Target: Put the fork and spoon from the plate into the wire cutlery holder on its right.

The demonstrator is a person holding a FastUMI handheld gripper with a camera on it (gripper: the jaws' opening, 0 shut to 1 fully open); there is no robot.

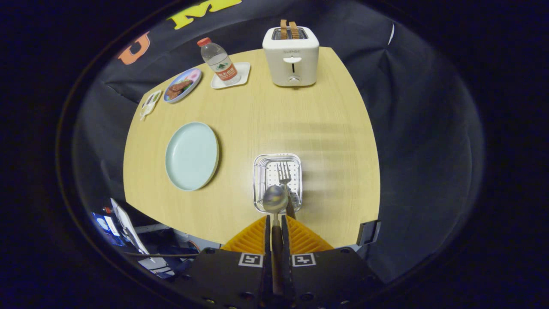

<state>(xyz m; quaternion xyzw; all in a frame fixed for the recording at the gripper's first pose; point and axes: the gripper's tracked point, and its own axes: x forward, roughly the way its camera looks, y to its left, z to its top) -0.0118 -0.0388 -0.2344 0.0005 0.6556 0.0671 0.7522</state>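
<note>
We see the gripper [276, 223] with fingers clenched on the spoon [275, 200] handle, bowl over the wire cutlery holder [261, 180] at 12 o'clock. Fork [285, 176] already inside. Plate [191, 155] at 10 o'clock, bare. Open tabletop [334, 141] toward 2 o'clock; near table edge just behind the holder.

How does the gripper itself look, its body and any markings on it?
The gripper has a broad black body with small round screw holes along its near edge. Two square black-and-white markers sit on top, one on each side of the narrow middle slot. From there its two ribbed jaws taper forward to a point.
</note>
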